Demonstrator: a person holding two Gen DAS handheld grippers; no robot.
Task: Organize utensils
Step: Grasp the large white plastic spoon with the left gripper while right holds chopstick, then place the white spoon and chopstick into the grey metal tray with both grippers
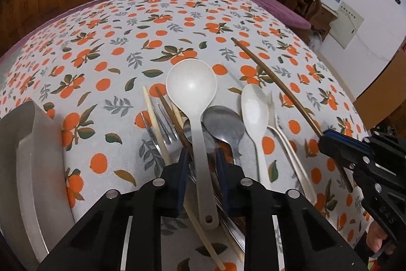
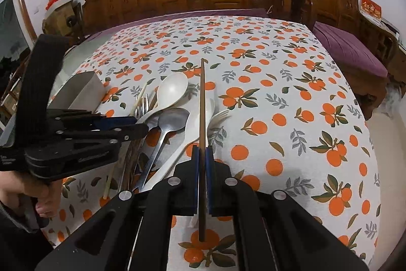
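A pile of utensils lies on the orange-print tablecloth: a big white ladle spoon (image 1: 192, 85), a metal spoon (image 1: 223, 123), a smaller white spoon (image 1: 254, 106), a metal fork (image 1: 165, 128), pale chopsticks (image 1: 154, 123) and a white plastic fork (image 2: 221, 114). My left gripper (image 1: 201, 156) stands with its jaws around the ladle spoon's handle, a small gap showing on each side. My right gripper (image 2: 202, 151) is shut on a dark brown chopstick (image 2: 202, 103), which points away over the pile. The chopstick also shows in the left wrist view (image 1: 274, 78).
A grey utensil holder (image 1: 28, 156) stands at the left of the pile; it also shows in the right wrist view (image 2: 81, 90). Carved wooden furniture and a purple cushion (image 2: 350, 47) lie beyond the table. The table's right edge (image 2: 368, 123) is near.
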